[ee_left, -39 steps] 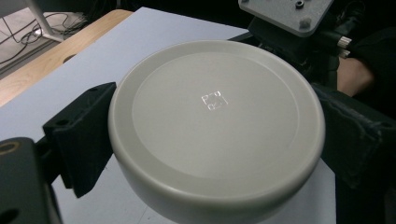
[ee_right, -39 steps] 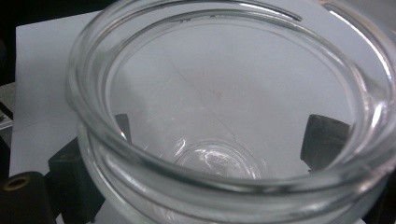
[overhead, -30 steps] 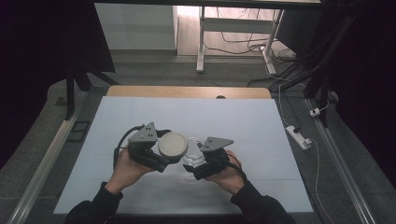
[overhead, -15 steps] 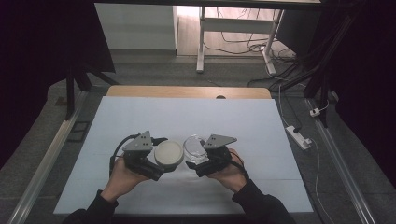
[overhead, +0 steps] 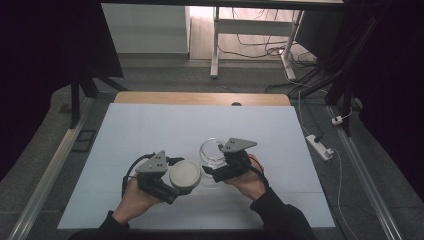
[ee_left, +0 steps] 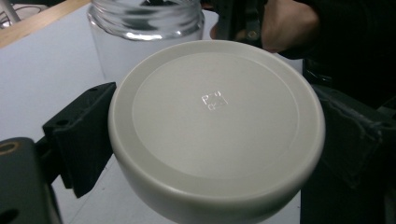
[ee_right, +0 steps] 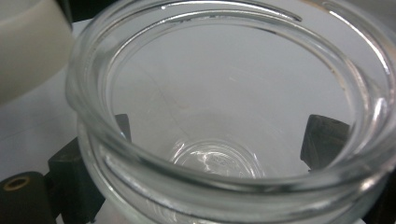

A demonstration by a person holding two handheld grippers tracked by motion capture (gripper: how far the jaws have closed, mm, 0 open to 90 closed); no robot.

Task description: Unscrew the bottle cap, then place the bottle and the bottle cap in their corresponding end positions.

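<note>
A round off-white lid [overhead: 184, 174] [ee_left: 217, 126] sits between the black jaws of my left gripper [overhead: 181, 186], which is shut on it at the table's front centre. A clear glass jar [overhead: 212, 152] [ee_right: 224, 116], open and empty, is clamped by my right gripper [overhead: 212, 167] just right of the lid. In the left gripper view the jar's threaded mouth [ee_left: 144, 18] stands right behind the lid. The lid's edge [ee_right: 28, 46] shows at the upper left of the right gripper view, a small gap away from the jar's rim.
The pale blue table mat [overhead: 165, 130] spreads around both hands, with a wooden strip [overhead: 200, 98] along its far edge. A white power strip [overhead: 320, 146] lies on the floor at the right. Metal rails [overhead: 50, 170] run along both sides.
My left gripper has pulled the lid down and left, away from the jar's mouth. The jar, earlier covered or crowded by the lid, now stands open in my right gripper, which has barely moved.
</note>
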